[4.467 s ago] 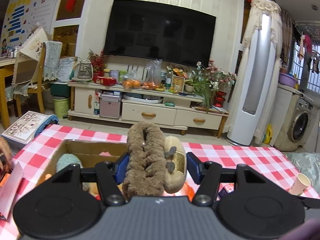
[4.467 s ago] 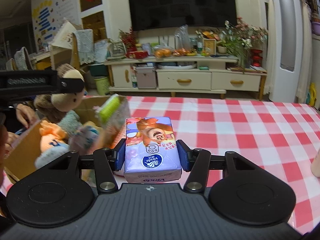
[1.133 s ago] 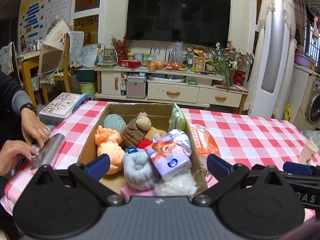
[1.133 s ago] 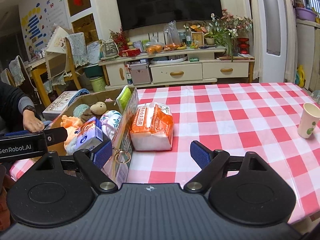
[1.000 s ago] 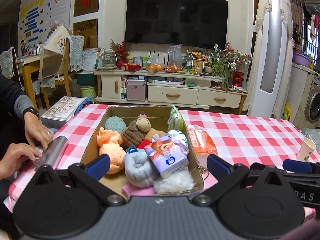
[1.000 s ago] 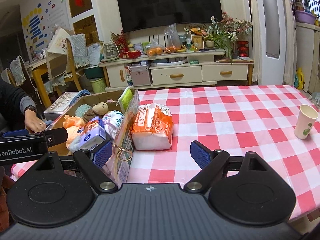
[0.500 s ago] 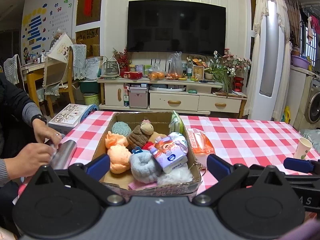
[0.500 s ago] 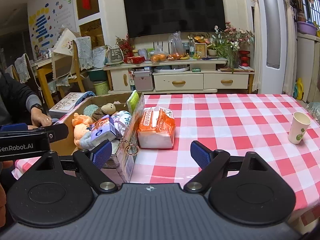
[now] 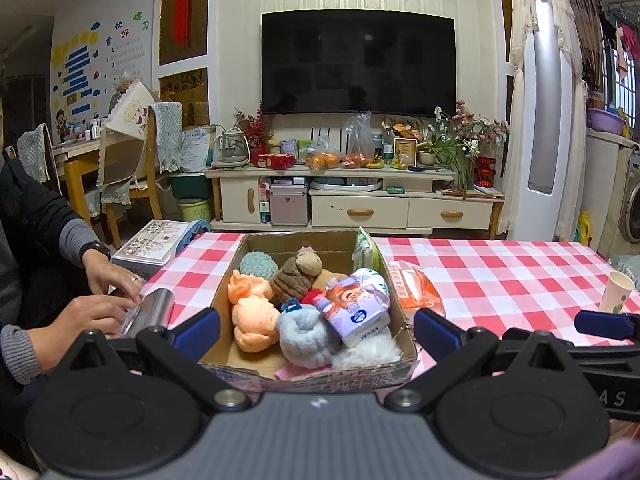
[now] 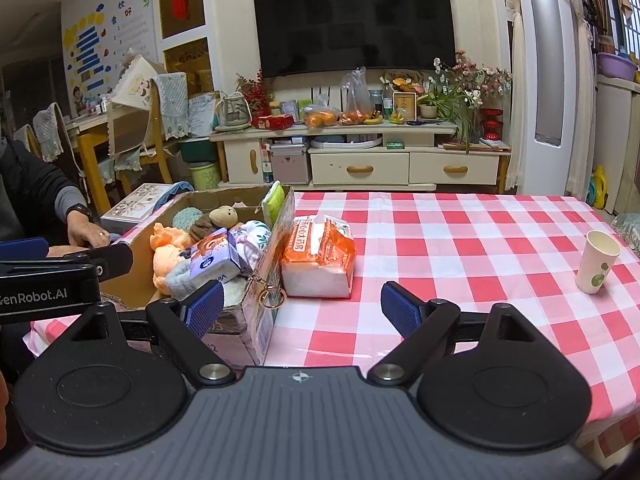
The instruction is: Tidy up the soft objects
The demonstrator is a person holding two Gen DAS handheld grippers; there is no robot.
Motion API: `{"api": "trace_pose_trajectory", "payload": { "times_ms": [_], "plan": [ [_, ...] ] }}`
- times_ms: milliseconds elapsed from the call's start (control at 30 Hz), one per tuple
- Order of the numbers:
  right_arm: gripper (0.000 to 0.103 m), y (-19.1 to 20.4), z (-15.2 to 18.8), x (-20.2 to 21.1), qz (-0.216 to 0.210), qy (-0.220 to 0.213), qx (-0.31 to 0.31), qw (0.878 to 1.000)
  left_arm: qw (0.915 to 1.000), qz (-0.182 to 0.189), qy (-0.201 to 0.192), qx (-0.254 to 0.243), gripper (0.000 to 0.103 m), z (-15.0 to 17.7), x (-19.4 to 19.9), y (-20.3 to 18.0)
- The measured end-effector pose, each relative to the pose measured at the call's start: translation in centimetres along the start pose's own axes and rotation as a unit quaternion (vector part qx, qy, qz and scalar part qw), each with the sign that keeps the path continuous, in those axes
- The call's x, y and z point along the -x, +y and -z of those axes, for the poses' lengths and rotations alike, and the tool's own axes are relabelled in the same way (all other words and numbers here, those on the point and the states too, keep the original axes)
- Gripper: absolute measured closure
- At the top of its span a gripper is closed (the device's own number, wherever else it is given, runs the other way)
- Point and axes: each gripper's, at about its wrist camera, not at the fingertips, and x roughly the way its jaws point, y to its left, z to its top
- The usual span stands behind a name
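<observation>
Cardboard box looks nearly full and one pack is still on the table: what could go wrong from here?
The purple tissue pack sits high on the heap in the cardboard box; adding the orange tissue pack may push it over the rim. The right gripper reaching for that pack could snag the keyring on the box wall.

The pink item (image 9: 294, 372) at the near end of the cardboard box (image 9: 404, 350) lies mostly buried under the soft toys, unidentifiable.

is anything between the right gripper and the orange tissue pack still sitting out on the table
Nothing visible: only bare checkered tablecloth lies between the open right gripper and the orange tissue pack, which rests just beside the cardboard box.
</observation>
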Motion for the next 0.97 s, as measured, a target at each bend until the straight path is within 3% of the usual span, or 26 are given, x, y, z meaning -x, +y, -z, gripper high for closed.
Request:
{"api": "trace_pose_trajectory", "payload": {
  "times_ms": [467, 667, 967],
  "plan": [
    [0.000, -0.6, 1.3, -1.2, -0.005, 0.020, -0.009, 1.000, 0.9999, 0.010, 0.010, -0.002, 0.001, 0.6, -1.2, -0.7],
    [0.000, -1.6, 2.1, -1.8, 0.001, 0.023, -0.009, 1.000, 0.9994, 0.013, 0.013, -0.029, 0.001, 1.1, -2.1, -2.4],
    [0.000, -8.7, 3.4, -4.2, 0.073, 0.031, -0.058, 0.995, 0.9987, 0.023, 0.024, -0.038, 0.001, 0.8, -4.2, -6.5]
  ]
}}
